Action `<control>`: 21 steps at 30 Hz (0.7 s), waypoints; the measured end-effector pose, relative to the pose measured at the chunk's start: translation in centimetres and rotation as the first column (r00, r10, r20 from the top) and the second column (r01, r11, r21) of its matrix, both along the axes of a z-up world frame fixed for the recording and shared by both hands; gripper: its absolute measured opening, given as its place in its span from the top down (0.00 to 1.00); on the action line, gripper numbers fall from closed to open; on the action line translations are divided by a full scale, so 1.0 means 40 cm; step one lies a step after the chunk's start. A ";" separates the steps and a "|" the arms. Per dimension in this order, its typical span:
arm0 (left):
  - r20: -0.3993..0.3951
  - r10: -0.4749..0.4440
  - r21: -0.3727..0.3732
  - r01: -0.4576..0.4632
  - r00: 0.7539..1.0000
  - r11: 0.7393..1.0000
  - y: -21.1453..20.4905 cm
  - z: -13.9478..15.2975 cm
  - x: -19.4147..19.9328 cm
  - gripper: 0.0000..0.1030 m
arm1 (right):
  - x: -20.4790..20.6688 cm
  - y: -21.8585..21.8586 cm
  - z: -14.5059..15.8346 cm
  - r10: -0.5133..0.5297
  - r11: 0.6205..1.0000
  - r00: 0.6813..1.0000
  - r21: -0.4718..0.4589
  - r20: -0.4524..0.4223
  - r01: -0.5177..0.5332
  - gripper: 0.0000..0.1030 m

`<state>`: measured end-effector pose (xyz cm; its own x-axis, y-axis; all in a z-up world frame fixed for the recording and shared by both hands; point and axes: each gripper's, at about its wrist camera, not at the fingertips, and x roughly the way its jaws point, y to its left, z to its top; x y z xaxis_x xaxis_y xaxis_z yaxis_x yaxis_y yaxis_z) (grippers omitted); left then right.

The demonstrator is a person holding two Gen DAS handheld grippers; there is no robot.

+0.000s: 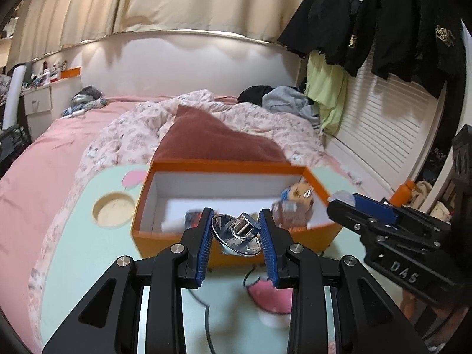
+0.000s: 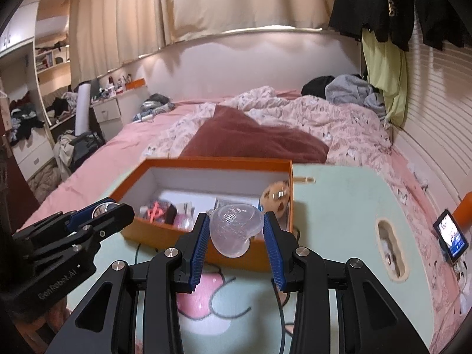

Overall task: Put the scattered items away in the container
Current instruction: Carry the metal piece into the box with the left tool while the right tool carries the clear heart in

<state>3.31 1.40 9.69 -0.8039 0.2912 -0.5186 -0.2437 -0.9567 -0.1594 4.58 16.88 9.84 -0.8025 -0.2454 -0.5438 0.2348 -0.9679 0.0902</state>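
An orange box with a white inside stands on a mint-green lap table; several small items and a doll lie in it. My left gripper is shut on a shiny metal cone-shaped piece, held just above the box's near wall. My right gripper is shut on a clear plastic heart-shaped case, also over the near wall of the orange box. Each gripper shows in the other's view: the right gripper at the box's right corner, the left gripper at its left corner.
The lap table rests on a pink bed with a rumpled quilt and a dark red pillow. A cup hole is cut in the table's left part. A small lit phone stands at the right. Dark clothes hang at the right.
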 end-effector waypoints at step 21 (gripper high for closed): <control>0.112 0.026 -0.052 -0.020 0.993 0.998 0.037 -0.033 -0.176 0.68 | -0.169 -0.055 -0.048 -0.025 0.998 0.998 0.063 0.050 0.022 0.65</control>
<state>-3.72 2.88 8.37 -0.7458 0.2444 -0.6197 -0.2049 -0.9693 -0.1356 -2.18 14.69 7.93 -0.7787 -0.1910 -0.5976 0.2082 -0.9772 0.0411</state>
